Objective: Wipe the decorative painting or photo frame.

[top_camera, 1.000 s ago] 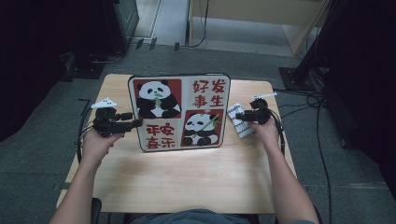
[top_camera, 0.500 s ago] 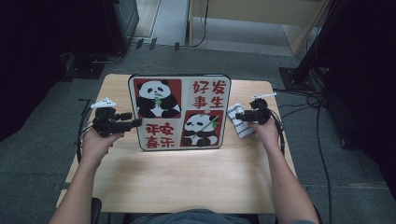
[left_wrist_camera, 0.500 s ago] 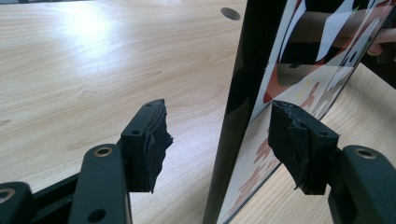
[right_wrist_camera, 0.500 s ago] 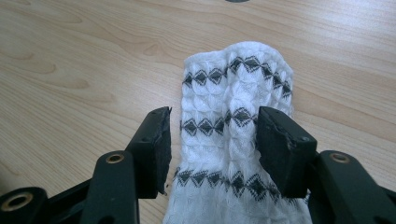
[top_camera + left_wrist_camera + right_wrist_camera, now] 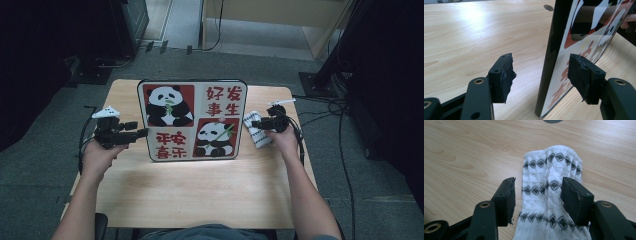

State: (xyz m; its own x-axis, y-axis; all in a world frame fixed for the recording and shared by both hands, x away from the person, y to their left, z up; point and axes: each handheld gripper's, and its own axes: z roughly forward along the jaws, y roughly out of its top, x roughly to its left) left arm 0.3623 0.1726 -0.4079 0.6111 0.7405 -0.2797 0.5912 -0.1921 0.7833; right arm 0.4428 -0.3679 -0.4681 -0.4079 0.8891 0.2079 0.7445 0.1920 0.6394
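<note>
A thin board [image 5: 192, 120] printed with pandas and red characters stands on its lower edge on the wooden table [image 5: 200, 195], face towards me. My left gripper [image 5: 142, 133] is at the board's lower left edge. In the left gripper view the board's black edge [image 5: 549, 57] lies between the open jaws of that gripper [image 5: 544, 75], and the left pad [image 5: 504, 75] is clear of it. A white knitted cloth [image 5: 257, 136] with black diamond bands lies flat right of the board. My right gripper [image 5: 537, 195] is open over this cloth [image 5: 549, 170], one jaw on each side.
A round cable hole [image 5: 548, 7] is set in the table behind the board. Cables [image 5: 325, 107] trail off the right edge onto the grey floor. Dark furniture stands at the left and right, and a light desk at the back.
</note>
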